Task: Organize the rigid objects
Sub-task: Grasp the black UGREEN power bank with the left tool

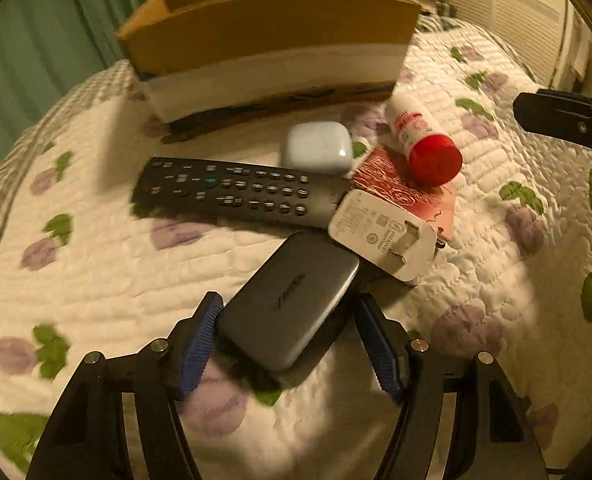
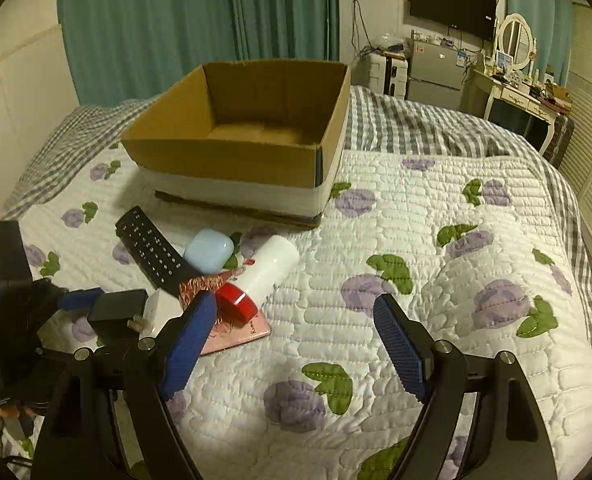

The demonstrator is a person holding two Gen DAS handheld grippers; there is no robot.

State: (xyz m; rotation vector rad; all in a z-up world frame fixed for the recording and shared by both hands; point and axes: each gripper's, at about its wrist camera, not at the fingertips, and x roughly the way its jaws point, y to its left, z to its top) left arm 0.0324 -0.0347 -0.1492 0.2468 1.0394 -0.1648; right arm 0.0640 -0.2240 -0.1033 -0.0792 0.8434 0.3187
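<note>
The left gripper (image 1: 287, 344) straddles the grey power bank (image 1: 285, 300) on the quilt (image 1: 95, 272), jaws spread, left pad touching; the right gripper (image 2: 296, 344) hangs open over bare quilt; the cardboard box (image 2: 231, 156) sits behind the remote (image 1: 231, 192).

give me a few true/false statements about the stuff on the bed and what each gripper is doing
1. The left gripper straddles the dark grey case, jaws open. True.
2. The cardboard box already holds the remote. False: the remote lies on the quilt, and the visible box floor is bare.
3. The right gripper is clamped on the bottle. False: it is open over bare quilt, and the white bottle with the red cap lies to its left.
4. The white charger lies beside the remote's end. True.
</note>
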